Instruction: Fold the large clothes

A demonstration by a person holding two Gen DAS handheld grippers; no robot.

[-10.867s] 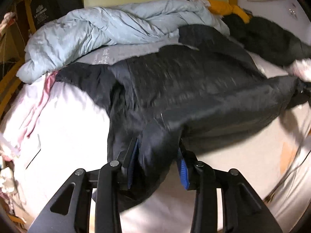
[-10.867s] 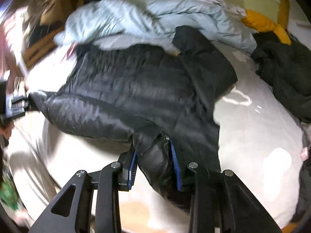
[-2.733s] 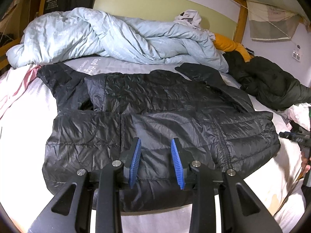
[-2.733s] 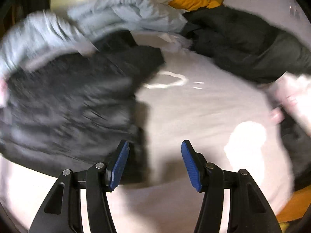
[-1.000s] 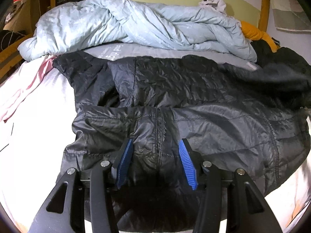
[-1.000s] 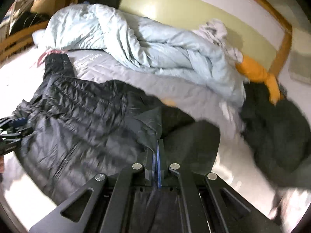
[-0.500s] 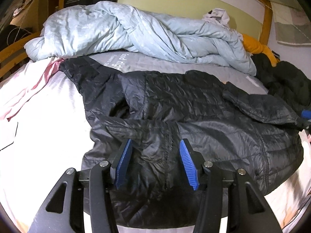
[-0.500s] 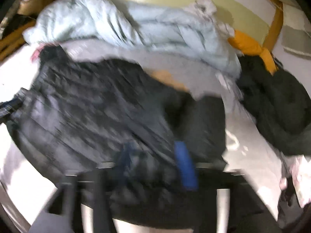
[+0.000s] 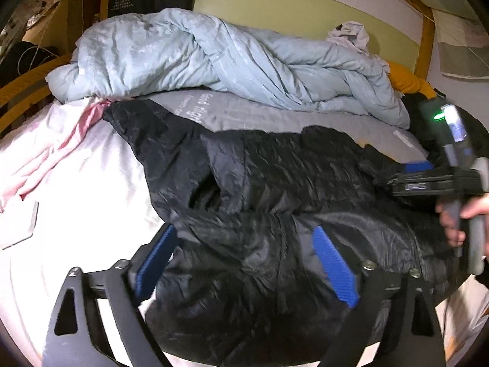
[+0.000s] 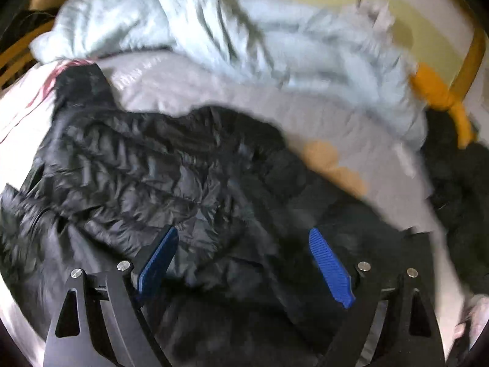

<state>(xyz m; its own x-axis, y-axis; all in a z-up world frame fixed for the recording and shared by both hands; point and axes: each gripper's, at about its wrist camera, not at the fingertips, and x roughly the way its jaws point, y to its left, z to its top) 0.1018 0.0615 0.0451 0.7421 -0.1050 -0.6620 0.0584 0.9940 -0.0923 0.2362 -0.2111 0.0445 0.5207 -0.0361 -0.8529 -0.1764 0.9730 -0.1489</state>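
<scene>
A black puffer jacket [image 9: 275, 202] lies spread across the bed, its left sleeve [image 9: 143, 128] stretched toward the far left and its right sleeve folded over the body. My left gripper [image 9: 244, 260] is open and empty over the jacket's near hem. My right gripper [image 10: 241, 260] is open and empty over the jacket [image 10: 159, 183]; it also shows in the left wrist view [image 9: 428, 180] at the jacket's right side, held by a hand.
A light blue duvet [image 9: 232, 64] is heaped along the back of the bed. A pink cloth [image 9: 52, 159] lies at the left, an orange garment [image 9: 406, 79] and a dark coat [image 10: 458, 189] at the right. A white sheet [image 9: 76, 214] covers the mattress.
My right gripper has let go of the right sleeve, which now lies over the jacket body, and has opened. My left gripper has opened wider over the hem.
</scene>
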